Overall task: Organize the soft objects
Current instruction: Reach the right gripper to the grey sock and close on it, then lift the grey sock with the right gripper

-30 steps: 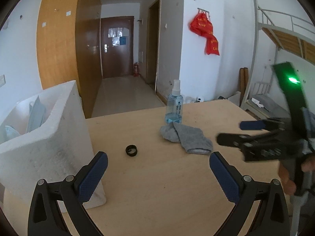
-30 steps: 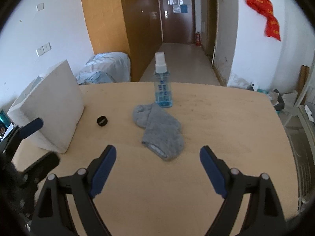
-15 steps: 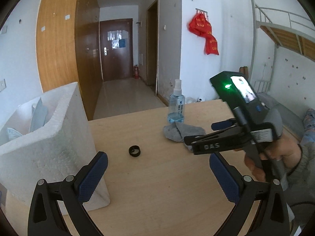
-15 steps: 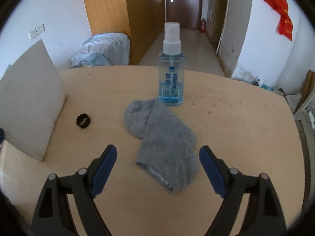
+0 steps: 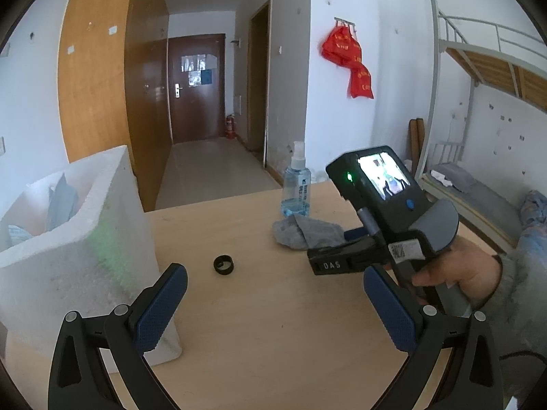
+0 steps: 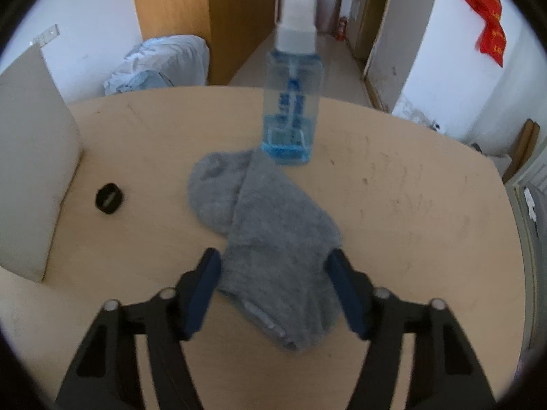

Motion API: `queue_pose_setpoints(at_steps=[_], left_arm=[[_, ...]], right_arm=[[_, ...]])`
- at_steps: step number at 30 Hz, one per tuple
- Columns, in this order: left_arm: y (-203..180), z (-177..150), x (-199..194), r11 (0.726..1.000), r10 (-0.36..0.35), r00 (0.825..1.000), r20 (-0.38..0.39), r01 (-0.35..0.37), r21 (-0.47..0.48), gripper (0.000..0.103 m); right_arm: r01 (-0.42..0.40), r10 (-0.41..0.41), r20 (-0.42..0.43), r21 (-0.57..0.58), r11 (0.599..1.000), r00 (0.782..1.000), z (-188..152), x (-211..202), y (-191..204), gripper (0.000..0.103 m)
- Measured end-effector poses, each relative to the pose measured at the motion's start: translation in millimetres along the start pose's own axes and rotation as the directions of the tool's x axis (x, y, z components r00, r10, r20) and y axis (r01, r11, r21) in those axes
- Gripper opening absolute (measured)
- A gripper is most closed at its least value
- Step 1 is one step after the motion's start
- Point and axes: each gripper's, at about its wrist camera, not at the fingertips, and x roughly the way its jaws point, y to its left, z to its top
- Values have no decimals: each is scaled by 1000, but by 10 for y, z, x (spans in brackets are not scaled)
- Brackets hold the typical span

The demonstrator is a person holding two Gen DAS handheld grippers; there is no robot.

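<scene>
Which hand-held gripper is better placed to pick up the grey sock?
Right. The right hand-held gripper straddles the grey sock, jaws closing; the left hand-held gripper sits open, well short of it.

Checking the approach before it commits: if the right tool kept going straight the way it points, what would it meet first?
The grey sock, which already lies between the closing jaws of the right tool. Just beneath it is the wooden table. The spray bottle stands farther off, likely beyond that line.

The spray bottle [image 6: 292,102] label is blurred – unreadable (close up) – and the foam box [image 6: 30,171] is cut off.
</scene>
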Motion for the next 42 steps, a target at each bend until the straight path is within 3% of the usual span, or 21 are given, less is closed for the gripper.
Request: queue_pose_setpoints(at_steps=[4,9,13,17,24,28,32,35,38,42], left_arm=[[49,31,126,999,-43,999,-19,43,-2,103],[76,72,262,1000,-1,1000,-7,2,4,103],[18,121,395,1000,3,1000,-16,-2,25,103],[33,185,486,1000,-27,999,-26,27,-8,103],[26,192,645,997,-76,997,-31,76,14,103],[119,147,806,997,-74,995,-63,73,-15,103],[242,106,957,1000,-8,995,-100,5,-28,101],[305,62,1030,998,27,993,-115,-33,-51,92],[398,47,1096,996,26,990,-137,-38,-83,88],[406,24,1250,992,81,977,-197,-99,-79,83]], right_arm=[[5,-5,7,-4,1000,1000,-15,-31,-3,55],[18,-18,12,6,1000,1000,-25,-57,-54,28],[-12,11,9,24,1000,1000,-13,-69,-119,19],[-29,28,12,48,998,1000,-32,-99,-176,17],[-40,37,33,71,997,999,-52,-159,-249,16],[-48,44,57,78,996,997,-92,-271,-293,16],[-59,51,82,103,993,995,-157,-423,-357,16],[-50,40,116,84,995,992,-222,-593,-327,16],[-69,58,146,72,995,988,-247,-706,-265,16],[-105,93,189,56,993,977,-270,-849,-210,16]])
